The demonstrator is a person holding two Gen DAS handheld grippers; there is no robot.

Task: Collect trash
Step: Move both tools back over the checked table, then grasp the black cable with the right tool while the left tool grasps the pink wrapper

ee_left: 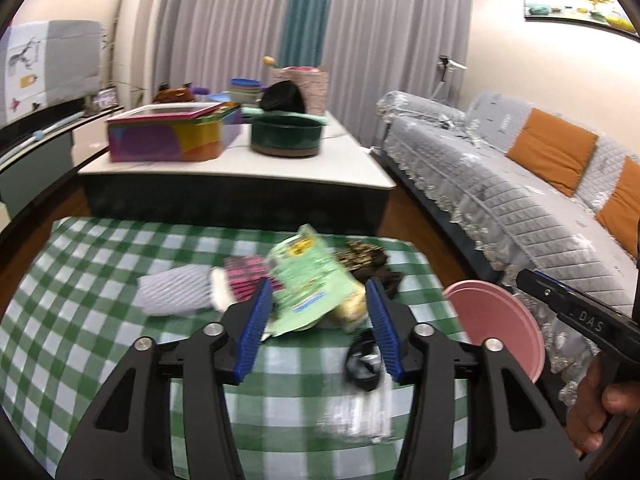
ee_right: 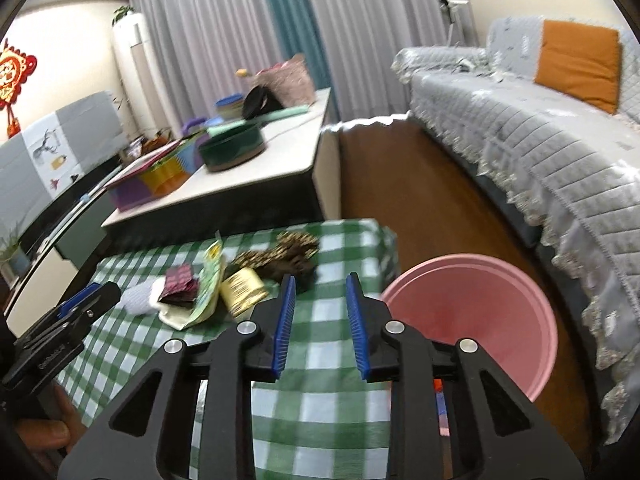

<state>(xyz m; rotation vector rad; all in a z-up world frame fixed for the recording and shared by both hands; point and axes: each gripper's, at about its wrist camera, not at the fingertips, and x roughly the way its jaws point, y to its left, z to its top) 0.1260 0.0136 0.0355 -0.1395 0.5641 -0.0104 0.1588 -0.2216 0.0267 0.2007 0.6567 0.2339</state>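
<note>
A heap of trash lies on the table's green checked cloth: a green packet, a white foam sleeve, a pink-patterned wrapper, a yellow packet and a dark spotted wrapper. A clear plastic wrapper lies nearer, under my left gripper. My left gripper hovers over the heap, jaws apart, the green packet showing between the pads without being pressed. My right gripper is open over bare cloth, right of the heap. A pink bin stands beside the table's right edge.
Beyond the table stands a low white coffee table with a colourful box and a dark green pot. A grey covered sofa runs along the right, wooden floor between. A hand holds the right gripper.
</note>
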